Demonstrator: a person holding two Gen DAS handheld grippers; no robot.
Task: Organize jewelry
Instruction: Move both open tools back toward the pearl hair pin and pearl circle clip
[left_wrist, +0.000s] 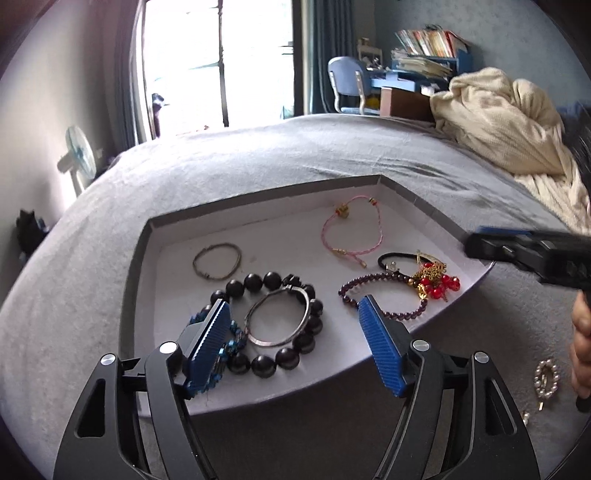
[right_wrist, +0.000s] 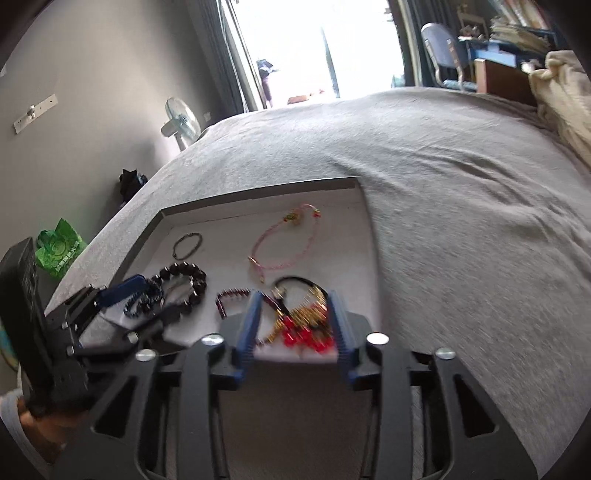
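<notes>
Your left gripper (left_wrist: 295, 325) gapes wide over the silver bangle (left_wrist: 279, 317) inside the black bead bracelet (left_wrist: 295, 354); your right gripper (right_wrist: 295, 325) stands parted around the red-and-gold piece (right_wrist: 306, 328), all in the white tray (left_wrist: 258, 236).

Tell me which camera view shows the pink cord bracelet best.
The left wrist view: the pink cord bracelet lies sharp and unobstructed in the tray, its gold clasp visible. The right wrist view shows the bracelet smaller and motion-blurred.
</notes>
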